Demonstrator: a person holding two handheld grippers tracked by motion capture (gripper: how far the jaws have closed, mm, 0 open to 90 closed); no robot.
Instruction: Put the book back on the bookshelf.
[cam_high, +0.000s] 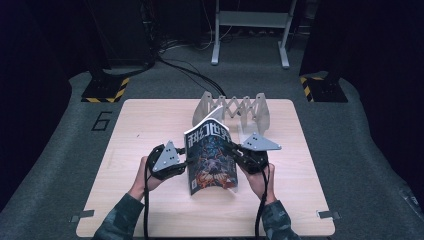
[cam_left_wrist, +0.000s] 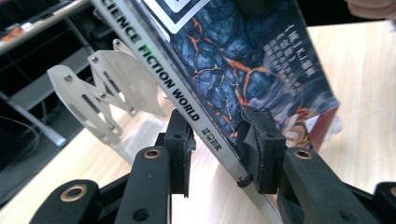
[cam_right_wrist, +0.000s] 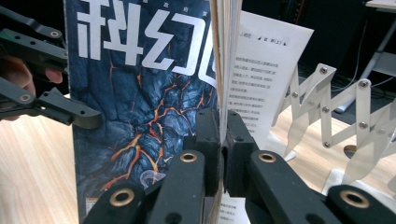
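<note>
Grippers first: my right gripper (cam_right_wrist: 223, 135) is clamped tight on the magazine (cam_high: 211, 157), pads pinching the cover and a few pages at the open edge. My left gripper (cam_left_wrist: 217, 147) straddles the spine side w/ jaws apart; one pad touches the cover, the other stands off the spine, so no real grip there. Spine reads "SCIENCE FICTION WORLD" plus small Chinese chars; cover has big white Chinese title over blue cracked-lava art. Inner page (cam_right_wrist: 261, 70) shows printed text, too small to read. Mag is held up off the worktop (cam_high: 150, 120) between both grippers, long axis running away from me, title end far, tilted up. Metal accordion rack (cam_high: 240, 110) stands just behind it.
</note>
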